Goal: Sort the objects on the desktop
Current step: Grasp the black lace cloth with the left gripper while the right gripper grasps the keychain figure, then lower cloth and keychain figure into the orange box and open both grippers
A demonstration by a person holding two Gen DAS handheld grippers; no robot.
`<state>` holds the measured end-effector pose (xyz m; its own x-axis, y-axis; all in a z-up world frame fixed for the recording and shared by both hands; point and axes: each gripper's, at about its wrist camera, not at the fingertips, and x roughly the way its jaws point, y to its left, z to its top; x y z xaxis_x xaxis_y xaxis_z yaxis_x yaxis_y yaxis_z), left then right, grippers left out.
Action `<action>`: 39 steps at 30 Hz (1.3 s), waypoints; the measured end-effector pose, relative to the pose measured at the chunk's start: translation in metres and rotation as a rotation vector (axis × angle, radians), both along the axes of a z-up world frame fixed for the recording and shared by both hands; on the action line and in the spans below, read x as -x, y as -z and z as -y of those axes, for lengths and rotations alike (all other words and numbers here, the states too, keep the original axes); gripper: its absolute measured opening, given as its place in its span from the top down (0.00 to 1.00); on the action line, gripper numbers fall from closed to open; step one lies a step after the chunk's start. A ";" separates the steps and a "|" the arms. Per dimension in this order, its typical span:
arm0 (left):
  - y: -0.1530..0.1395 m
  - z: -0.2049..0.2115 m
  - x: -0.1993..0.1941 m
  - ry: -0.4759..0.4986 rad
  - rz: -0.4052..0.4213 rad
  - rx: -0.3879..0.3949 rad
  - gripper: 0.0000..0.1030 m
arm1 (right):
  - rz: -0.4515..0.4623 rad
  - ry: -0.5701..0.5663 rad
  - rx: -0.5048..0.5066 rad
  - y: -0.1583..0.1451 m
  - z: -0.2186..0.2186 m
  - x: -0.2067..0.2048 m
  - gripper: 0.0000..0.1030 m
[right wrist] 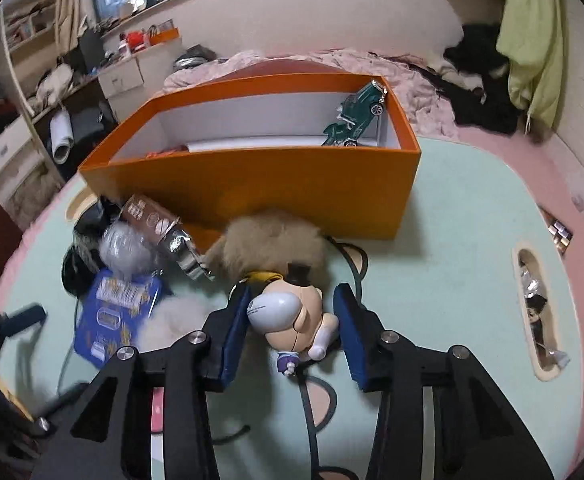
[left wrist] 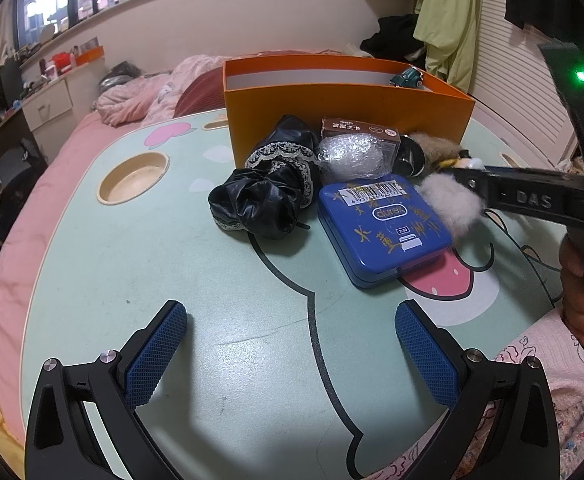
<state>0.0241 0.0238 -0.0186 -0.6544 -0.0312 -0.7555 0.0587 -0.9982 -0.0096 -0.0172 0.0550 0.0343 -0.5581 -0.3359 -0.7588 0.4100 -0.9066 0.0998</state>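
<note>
Right gripper [right wrist: 292,320] stands wide open around the figurine [right wrist: 292,316] at frame centre, pads not touching it. Left gripper [left wrist: 292,354], also spread wide and empty, hovers low in frame before the blue tin [left wrist: 384,228] and orange box [left wrist: 348,108].

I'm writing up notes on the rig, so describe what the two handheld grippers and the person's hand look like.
Both the left gripper and the right gripper have black angular plastic frames with silver round bolts and two fingers faced with blue cross-hatch textured pads. Seen from the left wrist camera, the right one bears raised "DAS" lettering and a green light. The bare hand holds its black handle; no sleeve shows.
</note>
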 end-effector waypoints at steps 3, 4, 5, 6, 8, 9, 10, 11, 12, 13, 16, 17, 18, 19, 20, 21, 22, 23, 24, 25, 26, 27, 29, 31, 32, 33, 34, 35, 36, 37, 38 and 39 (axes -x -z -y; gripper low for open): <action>0.000 0.000 0.000 0.000 -0.001 0.000 0.00 | 0.007 -0.007 0.067 -0.002 -0.013 -0.006 0.58; 0.000 0.000 0.000 0.000 -0.001 -0.001 0.00 | -0.004 -0.006 0.094 -0.005 -0.019 -0.010 0.58; 0.000 -0.001 0.000 0.000 -0.001 -0.001 0.00 | -0.017 -0.007 0.117 -0.008 -0.025 -0.014 0.58; 0.000 -0.001 0.000 0.000 -0.001 0.000 0.00 | -0.033 -0.013 0.138 -0.010 -0.031 -0.020 0.58; 0.000 0.000 0.000 -0.001 -0.002 0.000 0.00 | -0.068 -0.031 0.160 -0.014 -0.039 -0.033 0.58; 0.000 0.000 0.000 -0.004 -0.003 0.000 0.00 | -0.086 -0.038 0.164 -0.014 -0.044 -0.041 0.58; -0.001 0.001 -0.001 -0.007 -0.004 -0.003 0.00 | -0.095 -0.043 0.167 -0.013 -0.045 -0.046 0.58; -0.001 0.002 -0.001 -0.012 -0.009 -0.009 0.00 | -0.098 -0.046 0.174 -0.011 -0.047 -0.050 0.58; -0.003 0.004 -0.002 -0.015 -0.016 -0.019 0.00 | -0.096 -0.048 0.183 -0.010 -0.049 -0.053 0.58; -0.004 0.006 -0.004 -0.018 -0.027 -0.033 0.00 | -0.093 -0.048 0.192 -0.009 -0.050 -0.055 0.58; -0.014 0.019 -0.006 -0.029 -0.079 -0.076 0.01 | -0.097 -0.043 0.208 -0.009 -0.053 -0.054 0.58; -0.019 0.024 -0.005 -0.043 -0.102 -0.078 0.04 | -0.093 -0.044 0.207 -0.008 -0.052 -0.052 0.58; -0.024 0.028 -0.002 -0.057 -0.120 -0.077 0.06 | -0.086 -0.045 0.205 -0.006 -0.051 -0.050 0.58; -0.028 0.032 0.002 -0.061 -0.132 -0.079 0.11 | -0.077 -0.046 0.205 -0.004 -0.050 -0.049 0.58; -0.031 0.035 0.009 -0.058 -0.135 -0.085 0.15 | -0.066 -0.047 0.203 -0.002 -0.048 -0.048 0.58; -0.032 0.037 0.016 -0.051 -0.129 -0.088 0.17 | -0.056 -0.045 0.201 0.000 -0.047 -0.049 0.58; -0.033 0.038 0.025 -0.042 -0.119 -0.086 0.22 | -0.046 -0.043 0.202 0.002 -0.047 -0.048 0.57; -0.033 0.038 0.032 -0.030 -0.107 -0.083 0.24 | -0.040 -0.041 0.205 0.003 -0.049 -0.047 0.57; -0.034 0.037 0.039 -0.016 -0.096 -0.078 0.24 | -0.036 -0.039 0.211 0.004 -0.050 -0.047 0.57; -0.033 0.035 0.048 0.003 -0.086 -0.067 0.24 | -0.034 -0.037 0.217 0.004 -0.052 -0.047 0.57; -0.033 0.033 0.054 0.011 -0.081 -0.056 0.25 | -0.033 -0.035 0.219 0.005 -0.053 -0.047 0.57; -0.031 0.031 0.060 0.019 -0.072 -0.050 0.26 | -0.032 -0.035 0.220 0.005 -0.053 -0.047 0.57; -0.024 0.031 0.071 0.031 -0.030 -0.057 0.41 | -0.029 -0.037 0.218 0.005 -0.052 -0.046 0.58; -0.013 0.032 0.079 0.022 0.027 -0.057 0.46 | -0.029 -0.037 0.215 0.005 -0.050 -0.047 0.58; -0.010 0.032 0.079 0.012 0.032 -0.049 0.47 | -0.029 -0.037 0.214 0.005 -0.050 -0.047 0.58; -0.011 0.032 0.076 0.010 0.017 -0.045 0.49 | -0.029 -0.038 0.213 0.005 -0.050 -0.047 0.58; -0.010 0.032 0.073 0.010 0.009 -0.043 0.55 | -0.028 -0.038 0.214 0.005 -0.050 -0.047 0.58; -0.010 0.032 0.069 0.007 -0.001 -0.040 0.60 | -0.026 -0.038 0.214 0.005 -0.050 -0.047 0.58; -0.009 0.033 0.064 0.000 -0.010 -0.036 0.63 | -0.025 -0.038 0.214 0.006 -0.050 -0.047 0.57; -0.009 0.035 0.059 -0.013 -0.017 -0.036 0.65 | -0.025 -0.037 0.215 0.006 -0.051 -0.048 0.58; -0.009 0.039 0.054 -0.028 -0.021 -0.044 0.67 | -0.025 -0.037 0.215 0.006 -0.051 -0.047 0.58; -0.010 0.042 0.047 -0.043 -0.029 -0.057 0.68 | -0.026 -0.037 0.215 0.006 -0.051 -0.047 0.58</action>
